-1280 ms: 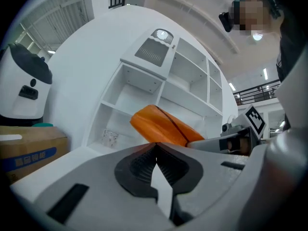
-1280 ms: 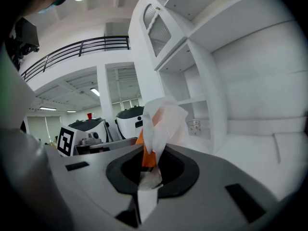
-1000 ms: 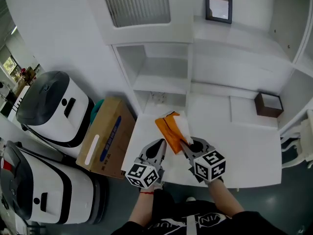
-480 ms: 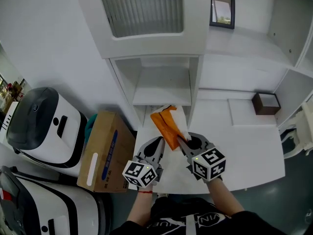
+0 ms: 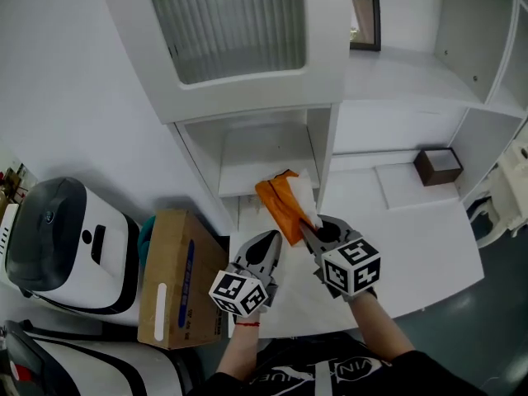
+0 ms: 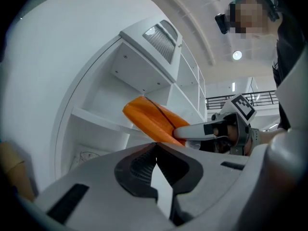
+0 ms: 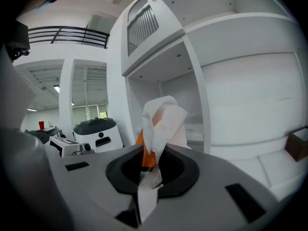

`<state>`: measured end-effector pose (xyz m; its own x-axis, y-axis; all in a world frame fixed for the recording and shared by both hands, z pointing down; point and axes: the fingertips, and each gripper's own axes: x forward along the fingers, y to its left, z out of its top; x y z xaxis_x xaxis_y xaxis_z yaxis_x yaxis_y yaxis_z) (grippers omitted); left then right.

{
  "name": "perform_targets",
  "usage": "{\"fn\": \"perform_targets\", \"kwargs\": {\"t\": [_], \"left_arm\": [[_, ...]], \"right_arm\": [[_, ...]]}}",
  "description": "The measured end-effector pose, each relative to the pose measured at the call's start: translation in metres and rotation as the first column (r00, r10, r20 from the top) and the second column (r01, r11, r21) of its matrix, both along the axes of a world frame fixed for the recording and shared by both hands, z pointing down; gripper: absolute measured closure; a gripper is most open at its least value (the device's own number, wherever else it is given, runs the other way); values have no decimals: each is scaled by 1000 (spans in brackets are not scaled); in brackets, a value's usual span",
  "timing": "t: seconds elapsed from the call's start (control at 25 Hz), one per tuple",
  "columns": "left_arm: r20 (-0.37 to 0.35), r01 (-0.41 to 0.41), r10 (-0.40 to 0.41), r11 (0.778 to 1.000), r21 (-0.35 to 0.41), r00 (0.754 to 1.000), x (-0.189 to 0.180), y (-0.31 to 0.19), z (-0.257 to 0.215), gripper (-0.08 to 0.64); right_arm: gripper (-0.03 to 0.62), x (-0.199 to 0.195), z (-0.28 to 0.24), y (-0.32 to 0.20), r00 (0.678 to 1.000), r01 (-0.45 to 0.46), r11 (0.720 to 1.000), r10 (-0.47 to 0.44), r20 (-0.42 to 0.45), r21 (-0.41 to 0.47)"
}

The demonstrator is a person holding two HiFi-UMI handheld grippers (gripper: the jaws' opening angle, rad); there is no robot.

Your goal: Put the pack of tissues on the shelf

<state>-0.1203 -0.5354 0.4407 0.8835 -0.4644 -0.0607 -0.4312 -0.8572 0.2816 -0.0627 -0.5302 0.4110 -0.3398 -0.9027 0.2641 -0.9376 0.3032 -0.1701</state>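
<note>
The tissue pack (image 5: 283, 206), orange with white tissue at its top, is held up in front of the white shelf unit's open compartment (image 5: 264, 148). My right gripper (image 5: 308, 231) is shut on the pack's near end. In the right gripper view the pack (image 7: 161, 121) stands up between the jaws of that gripper (image 7: 151, 163), with the shelf compartment (image 7: 169, 93) behind it. My left gripper (image 5: 269, 246) hangs just left of the pack, shut and empty. The left gripper view shows its tips (image 6: 155, 151) closed, and the orange pack (image 6: 153, 120) beyond them beside a shelf board (image 6: 96, 119).
A white table (image 5: 412, 246) lies below the shelf, and a small brown box (image 5: 437, 165) rests at its back right. A cardboard box (image 5: 169, 275) and white machines (image 5: 58, 238) stand on the floor at left. A frosted cabinet door (image 5: 231, 23) hangs above the compartment.
The right gripper has lifted the pack up off the table and closer to the open shelf compartment. The left gripper has stayed shut beside it.
</note>
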Motion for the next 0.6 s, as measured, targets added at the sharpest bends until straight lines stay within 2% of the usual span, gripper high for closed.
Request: {"fn": "perform_targets", "kwargs": {"t": [0.28,0.44,0.6], "left_arm": [[11,-112,112,994,11,994,7,-3,-1,554],[25,-195,194,981,26,981,15,0,-1,554],[7,-245,245,969,33,969,24,2,-9,554]], "right_arm": [[560,13,-10,-16,993,-115,993,116,8,-28],[560,18,-13,-27,986,-167,985,167,-3,-52],[560,19,-15,-35,981,-194,978,194,-5,-72]]}}
